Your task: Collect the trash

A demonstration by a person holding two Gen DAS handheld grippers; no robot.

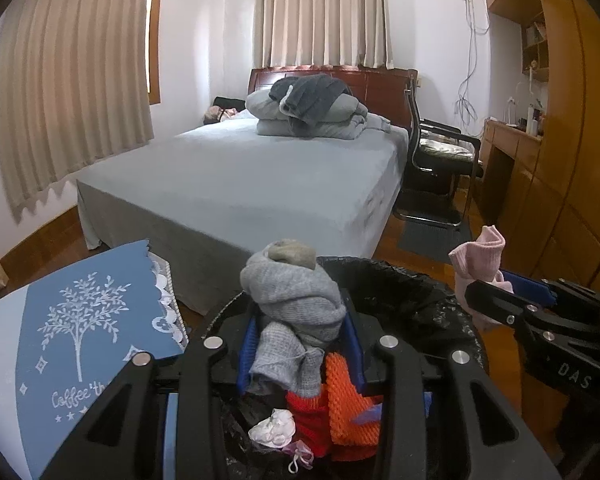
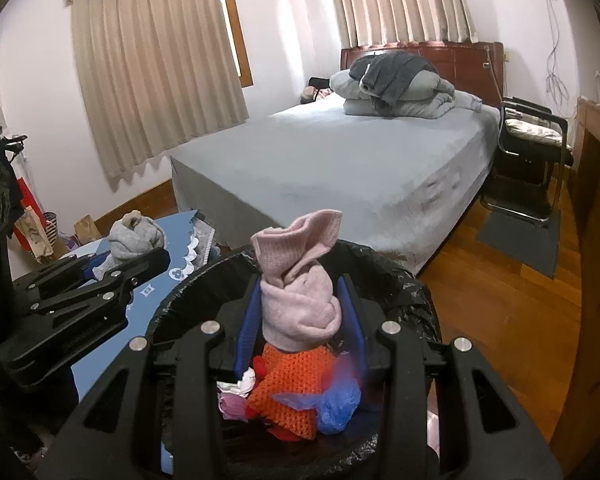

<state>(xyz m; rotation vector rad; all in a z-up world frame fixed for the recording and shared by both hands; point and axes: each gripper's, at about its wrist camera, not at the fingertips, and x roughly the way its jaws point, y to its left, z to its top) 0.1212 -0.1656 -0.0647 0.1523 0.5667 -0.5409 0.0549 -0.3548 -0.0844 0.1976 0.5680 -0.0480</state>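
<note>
Item: grey knit sock (image 1: 296, 304), rolled, long axis upright, clamped in the jaws of the left gripper (image 1: 300, 344). It hangs over the near-left part of the open mouth of the black-lined trash bin (image 1: 400, 280).

Item: pink knit sock (image 2: 298, 280), rolled, upright, clamped in the jaws of the right gripper (image 2: 300, 320), over the bin's middle.

Bin contents: orange mesh (image 2: 296, 384), blue plastic, white scraps.

Clearances: blue desk (image 1: 80, 320) touching or just beside the bin's left rim; bed (image 1: 260, 184) beyond; wooden floor open to the right. Judgement: release is straight down; the left load sits nearer the rim.
</note>
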